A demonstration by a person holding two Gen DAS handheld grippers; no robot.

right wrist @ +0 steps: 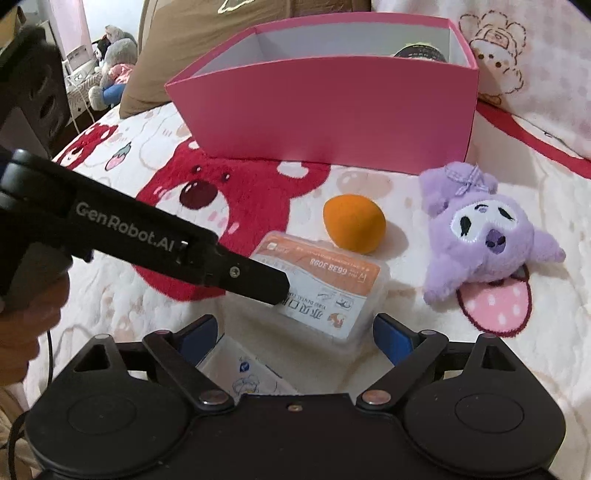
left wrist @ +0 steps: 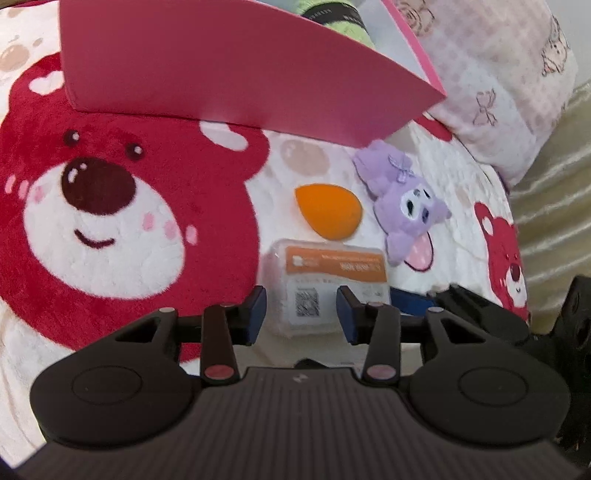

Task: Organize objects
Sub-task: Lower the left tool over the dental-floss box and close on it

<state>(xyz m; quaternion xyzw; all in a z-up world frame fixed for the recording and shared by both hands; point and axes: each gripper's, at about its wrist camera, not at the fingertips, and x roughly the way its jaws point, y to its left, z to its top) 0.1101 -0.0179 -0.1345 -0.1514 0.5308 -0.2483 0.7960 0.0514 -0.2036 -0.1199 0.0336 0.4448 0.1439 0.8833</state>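
Observation:
A clear plastic box with an orange label (left wrist: 332,266) (right wrist: 325,280) lies on the bear blanket. My left gripper (left wrist: 301,312) is at its near left end, jaws narrowly apart, one blue pad beside the box edge and the other over the label. In the right wrist view its black finger (right wrist: 258,277) rests its tip over the label. My right gripper (right wrist: 297,332) stands wide open around the box's near end without touching it. Beyond the box lie an orange egg-shaped sponge (left wrist: 327,214) (right wrist: 354,223) and a purple plush (left wrist: 406,210) (right wrist: 480,236). An open pink box (left wrist: 221,74) (right wrist: 332,110) stands behind them.
A white printed packet (right wrist: 243,369) lies under my right gripper. A green item with a dark band (left wrist: 343,22) sits inside the pink box. Pillows (left wrist: 498,92) (right wrist: 192,48) flank the box. Stuffed toys (right wrist: 110,66) sit far left. A hand (right wrist: 26,321) holds the left gripper.

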